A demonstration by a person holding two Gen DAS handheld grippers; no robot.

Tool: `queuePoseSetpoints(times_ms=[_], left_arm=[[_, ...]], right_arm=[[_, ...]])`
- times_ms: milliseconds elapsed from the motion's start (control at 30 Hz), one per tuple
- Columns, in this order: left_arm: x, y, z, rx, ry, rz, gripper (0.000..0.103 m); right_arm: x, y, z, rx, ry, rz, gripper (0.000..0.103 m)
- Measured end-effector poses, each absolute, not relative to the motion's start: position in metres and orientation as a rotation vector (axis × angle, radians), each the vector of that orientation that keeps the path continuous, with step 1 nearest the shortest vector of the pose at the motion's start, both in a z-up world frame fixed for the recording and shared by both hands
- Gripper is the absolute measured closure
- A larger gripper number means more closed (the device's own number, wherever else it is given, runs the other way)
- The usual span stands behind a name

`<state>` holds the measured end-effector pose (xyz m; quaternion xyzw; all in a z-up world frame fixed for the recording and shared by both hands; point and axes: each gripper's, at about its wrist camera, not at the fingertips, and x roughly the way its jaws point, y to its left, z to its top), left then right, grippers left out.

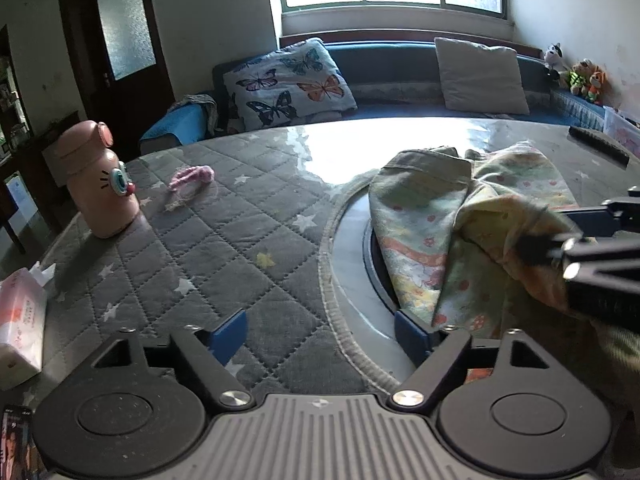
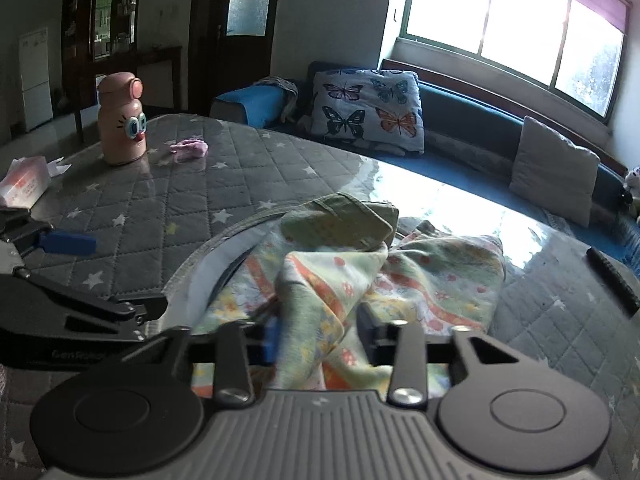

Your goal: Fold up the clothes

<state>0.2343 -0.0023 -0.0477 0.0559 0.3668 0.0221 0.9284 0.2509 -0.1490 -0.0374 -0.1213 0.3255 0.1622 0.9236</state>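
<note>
One garment [image 2: 344, 276] (crumpled), two cushions [image 2: 370, 110]

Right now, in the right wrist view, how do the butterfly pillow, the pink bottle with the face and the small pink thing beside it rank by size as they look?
1. Butterfly pillow, clearly largest, though farthest.
2. Pink bottle.
3. Small pink bundle, smallest; it lies about as far as the bottle, so that comparison is fair.

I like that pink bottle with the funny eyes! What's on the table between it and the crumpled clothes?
A small pink fabric bundle lies between the bottle and the clothes on the quilted cover, seen in both views.
</note>
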Motion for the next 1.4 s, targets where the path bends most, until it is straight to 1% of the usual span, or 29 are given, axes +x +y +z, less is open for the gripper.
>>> queuePoseSetpoints(times_ms=[33,100,300,400,467,533,567,700,733,767,800,833,867,900,933,967,1067,1133,1167,1200,1233,1333,1400], left_arm=[[0.236,-0.003,-0.048,0.116,0.753,0.038,0.025],[0.24,-0.007,-0.049,0.124,0.755,0.022,0.027],[0.249,-0.024,-0.052,0.163,0.756,-0.031,0.029],[0.254,-0.033,-0.053,0.179,0.756,-0.058,0.029],[0.258,-0.039,-0.056,0.192,0.758,-0.076,0.029],[0.264,-0.046,-0.06,0.21,0.764,-0.087,0.029],[0.267,-0.048,-0.061,0.214,0.767,-0.088,0.029],[0.28,-0.051,-0.067,0.214,0.787,-0.088,0.029],[0.283,-0.052,-0.069,0.22,0.789,-0.088,0.029],[0.286,-0.052,-0.07,0.225,0.792,-0.089,0.03],[0.288,-0.053,-0.07,0.229,0.795,-0.091,0.032],[0.291,-0.053,-0.07,0.229,0.799,-0.094,0.037],[0.294,-0.053,-0.071,0.228,0.804,-0.098,0.042],[0.297,-0.052,-0.071,0.225,0.809,-0.102,0.044],[0.298,-0.052,-0.072,0.222,0.813,-0.107,0.048],[0.299,-0.052,-0.072,0.218,0.816,-0.115,0.055],[0.301,-0.053,-0.072,0.205,0.822,-0.144,0.065],[0.301,-0.054,-0.072,0.202,0.821,-0.154,0.07],[0.301,-0.055,-0.072,0.206,0.82,-0.158,0.072],[0.302,-0.055,-0.072,0.211,0.817,-0.16,0.074],[0.303,-0.056,-0.072,0.218,0.814,-0.161,0.077],[0.307,-0.058,-0.073,0.227,0.814,-0.156,0.082],[0.307,-0.059,-0.073,0.236,0.81,-0.153,0.087]], right_arm=[[0.251,-0.153,-0.036,-0.243,0.664,0.325,0.091],[0.248,-0.162,-0.032,-0.224,0.649,0.308,0.096],[0.236,-0.201,-0.022,-0.188,0.609,0.221,0.098],[0.231,-0.223,-0.026,-0.167,0.641,0.177,0.098],[0.23,-0.235,-0.033,-0.148,0.683,0.163,0.095],[0.231,-0.243,-0.038,-0.149,0.706,0.154,0.084],[0.231,-0.243,-0.038,-0.161,0.704,0.154,0.082],[0.237,-0.229,-0.028,-0.235,0.674,0.204,0.077],[0.24,-0.224,-0.026,-0.256,0.667,0.218,0.074],[0.244,-0.218,-0.024,-0.277,0.664,0.233,0.072],[0.249,-0.212,-0.022,-0.295,0.661,0.249,0.066],[0.254,-0.206,-0.021,-0.312,0.66,0.265,0.064],[0.259,-0.201,-0.02,-0.324,0.662,0.282,0.064],[0.263,-0.196,-0.019,-0.334,0.665,0.298,0.063],[0.268,-0.191,-0.019,-0.349,0.672,0.315,0.061],[0.273,-0.185,-0.021,-0.367,0.679,0.326,0.061],[0.285,-0.173,-0.027,-0.422,0.702,0.34,0.061],[0.293,-0.165,-0.034,-0.456,0.721,0.35,0.065],[0.296,-0.163,-0.037,-0.471,0.729,0.354,0.065],[0.298,-0.16,-0.04,-0.483,0.733,0.354,0.07],[0.301,-0.159,-0.042,-0.492,0.735,0.35,0.081],[0.306,-0.159,-0.044,-0.493,0.726,0.327,0.098],[0.306,-0.167,-0.039,-0.471,0.696,0.297,0.1]])
